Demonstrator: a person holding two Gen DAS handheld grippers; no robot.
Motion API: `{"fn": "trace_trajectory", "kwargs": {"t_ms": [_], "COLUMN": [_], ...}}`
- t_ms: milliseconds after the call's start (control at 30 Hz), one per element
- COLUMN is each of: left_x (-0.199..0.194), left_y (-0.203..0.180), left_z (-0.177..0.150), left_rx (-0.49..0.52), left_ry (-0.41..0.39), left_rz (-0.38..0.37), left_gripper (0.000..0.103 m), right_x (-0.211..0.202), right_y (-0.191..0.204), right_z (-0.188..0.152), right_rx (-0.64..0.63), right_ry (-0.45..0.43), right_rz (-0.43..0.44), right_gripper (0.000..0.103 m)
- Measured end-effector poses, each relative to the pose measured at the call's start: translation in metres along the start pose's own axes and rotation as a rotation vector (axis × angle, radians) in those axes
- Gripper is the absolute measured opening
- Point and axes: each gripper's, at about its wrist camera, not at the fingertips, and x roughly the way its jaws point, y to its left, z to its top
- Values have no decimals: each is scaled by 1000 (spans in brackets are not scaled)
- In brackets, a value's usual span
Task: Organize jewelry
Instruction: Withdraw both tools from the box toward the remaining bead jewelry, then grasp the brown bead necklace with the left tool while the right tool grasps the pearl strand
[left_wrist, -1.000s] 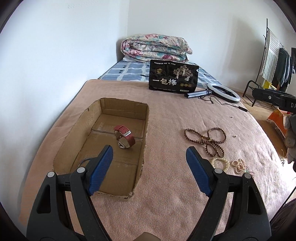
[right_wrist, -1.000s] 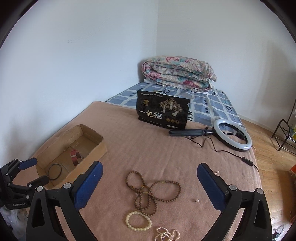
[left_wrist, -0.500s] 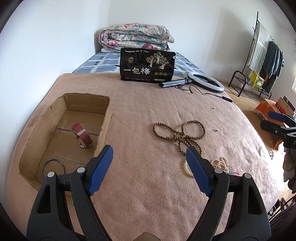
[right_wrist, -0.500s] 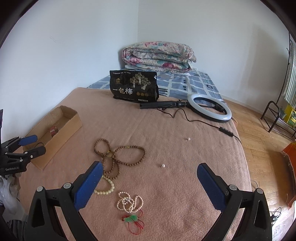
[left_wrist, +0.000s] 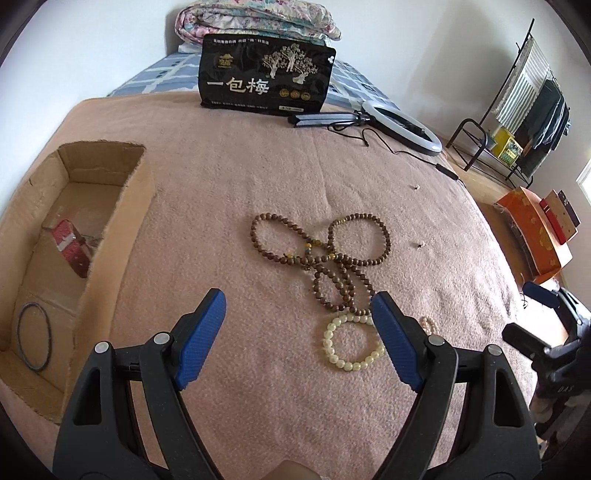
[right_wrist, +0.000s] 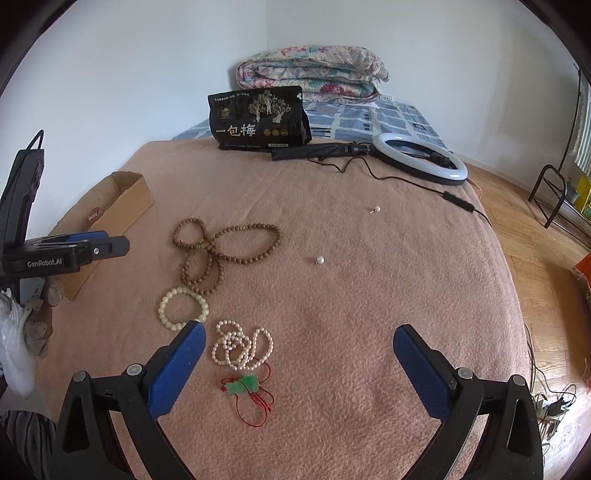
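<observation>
1. Far left — cardboard box (left_wrist: 122, 225) on the pink blanket (left_wrist: 258, 166). Inside it: a red watch (left_wrist: 70, 245) toward the middle and a thin dark ring (left_wrist: 34, 340) flat on the floor at the near end.
2. My left gripper (left_wrist: 297, 334) hangs over the blanket just right of the box, jaws spread wide, nothing between the blue pads.
3. Brown bead necklace (left_wrist: 332, 258) lies in tangled loops beyond my left gripper. A cream bead bracelet (left_wrist: 351, 343) touches its near end, just inside my left gripper's right finger.
4. Right of the bracelet: a white pearl strand (right_wrist: 242, 345) in a loose heap, with a green pendant on red cord (right_wrist: 245, 387) just nearer to me.
5. My right gripper (right_wrist: 299, 360) is above the blanket — jaws wide apart, holding nothing; its left pad sits beside the pearl strand.
6. Two small loose pieces (right_wrist: 319, 260) lie well apart on the bare blanket, right of the necklace.
7. Back edge: black snack bag (right_wrist: 258, 118), ring light (right_wrist: 419, 158), folded quilt (right_wrist: 314, 72).
</observation>
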Motion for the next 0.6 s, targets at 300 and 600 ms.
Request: {"fn": "trace_trajectory", "kwargs": {"t_ms": [300,600], "left_x": [56,89], "left_y": [-19,-21], "left_z": [19,28], "left_rx": [-38,-128], "left_ry": [93,127], "left_rz": [-9,50], "left_gripper": [83,83], "right_x": [18,31], "right_y": [-5,-5], "right_z": [-11,-13], "right_rx": [14,28], "right_ry": [35,53], "right_rz": [24,60], "right_gripper": [102,101]}}
